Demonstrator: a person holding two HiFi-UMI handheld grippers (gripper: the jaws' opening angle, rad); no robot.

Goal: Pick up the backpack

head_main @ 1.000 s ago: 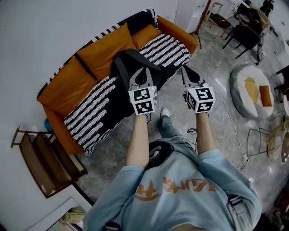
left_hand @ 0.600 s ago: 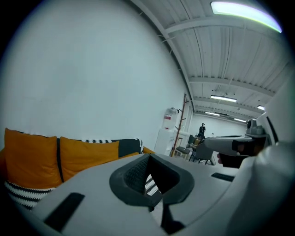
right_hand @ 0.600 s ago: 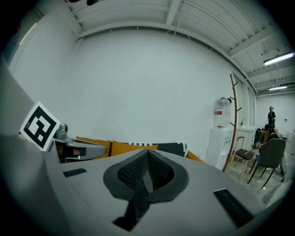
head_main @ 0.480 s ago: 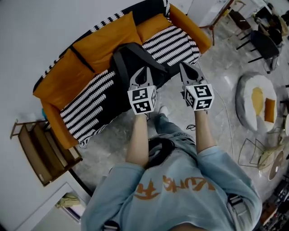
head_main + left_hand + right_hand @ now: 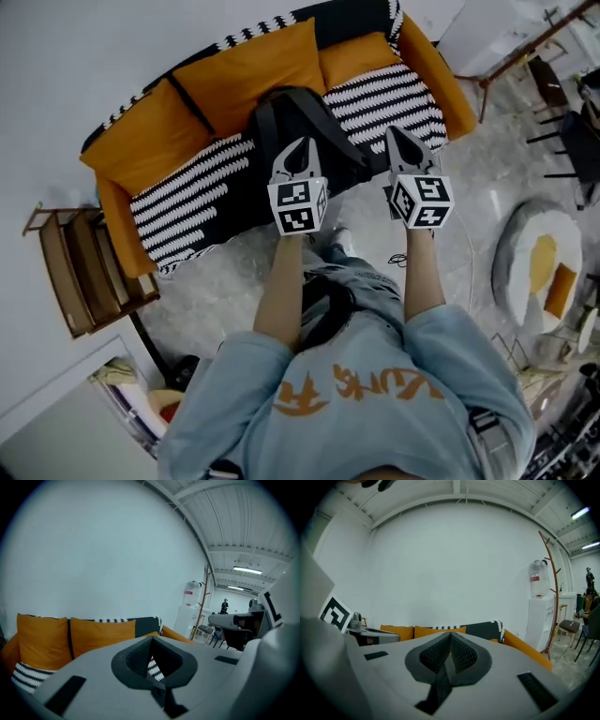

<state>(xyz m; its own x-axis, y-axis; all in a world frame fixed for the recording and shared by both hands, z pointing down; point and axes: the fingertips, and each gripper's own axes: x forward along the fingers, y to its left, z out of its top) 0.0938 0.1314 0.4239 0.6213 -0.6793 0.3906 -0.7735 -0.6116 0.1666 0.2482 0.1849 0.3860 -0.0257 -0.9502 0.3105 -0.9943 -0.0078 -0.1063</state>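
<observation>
Both hand-held grippers have neared the limp black backpack.

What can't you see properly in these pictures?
- The backpack, head view: the left hand-held gripper covers its near edge, and its handle is lost in the dark fabric.
- Both gripper views: the backpack does not show at all. Grey casing fills the lower half.
- The far figure, left gripper view: too small to make out.
</observation>
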